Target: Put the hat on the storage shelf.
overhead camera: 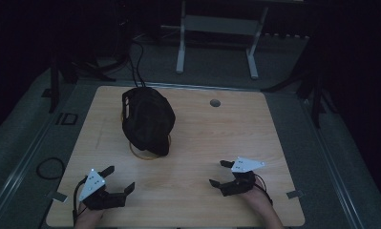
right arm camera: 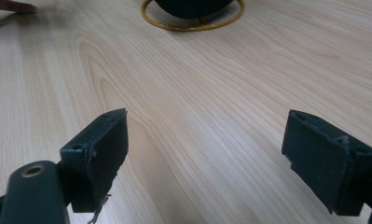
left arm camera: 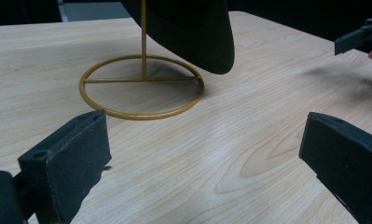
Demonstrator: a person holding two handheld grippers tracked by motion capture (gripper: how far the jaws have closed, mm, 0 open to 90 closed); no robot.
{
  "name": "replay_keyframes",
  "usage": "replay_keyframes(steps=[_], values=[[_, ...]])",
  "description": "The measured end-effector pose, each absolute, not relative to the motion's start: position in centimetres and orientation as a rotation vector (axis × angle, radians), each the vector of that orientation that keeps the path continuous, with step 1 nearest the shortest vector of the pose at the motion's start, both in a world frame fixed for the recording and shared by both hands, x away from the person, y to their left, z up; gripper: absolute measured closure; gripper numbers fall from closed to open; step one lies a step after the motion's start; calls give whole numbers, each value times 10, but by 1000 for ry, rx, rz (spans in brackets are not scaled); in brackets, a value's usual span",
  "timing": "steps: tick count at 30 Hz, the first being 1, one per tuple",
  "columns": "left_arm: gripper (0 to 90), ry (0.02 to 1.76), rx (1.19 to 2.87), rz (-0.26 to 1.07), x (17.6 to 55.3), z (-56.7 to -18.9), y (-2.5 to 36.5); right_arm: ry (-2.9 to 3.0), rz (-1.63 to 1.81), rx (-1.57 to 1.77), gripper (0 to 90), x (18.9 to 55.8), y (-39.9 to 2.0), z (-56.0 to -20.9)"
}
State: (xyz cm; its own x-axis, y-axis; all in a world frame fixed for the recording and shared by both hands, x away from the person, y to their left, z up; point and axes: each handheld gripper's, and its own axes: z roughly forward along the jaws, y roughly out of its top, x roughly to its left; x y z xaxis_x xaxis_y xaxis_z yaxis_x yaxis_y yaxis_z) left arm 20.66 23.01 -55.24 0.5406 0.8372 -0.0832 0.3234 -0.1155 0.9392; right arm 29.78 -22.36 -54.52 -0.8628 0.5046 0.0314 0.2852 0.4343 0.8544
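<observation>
A black cap (overhead camera: 147, 119) is shown draped over a gold wire stand (left arm camera: 142, 86), which serves as the landmark; the stand is set on a light wood desk (overhead camera: 202, 138), toward its far left. The left hand-held gripper (overhead camera: 112, 183) is held near the desk's front edge, well short of the stand and slightly to its left, with jaws spread wide and nothing between them. The right hand-held gripper (overhead camera: 220, 174) is held well to the right of the stand, likewise spread and empty. The stand is seen as a thin ring base crossed by a bar, from which a slim upright post rises; the cap's dark brim overhangs the ring on the near side. Such a light, narrow-footed stand is judged liable to tip or slide if the cap is tugged sideways rather than lifted, and soft fabric may slip from a shallow pinch.
</observation>
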Motion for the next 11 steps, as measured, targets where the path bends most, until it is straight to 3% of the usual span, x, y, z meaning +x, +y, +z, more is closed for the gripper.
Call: replay_keyframes(steps=[11], values=[[22, 982, 1690, 588, 207, -553, 230, 2438, 1398, 696, 146, 298, -229, -547]])
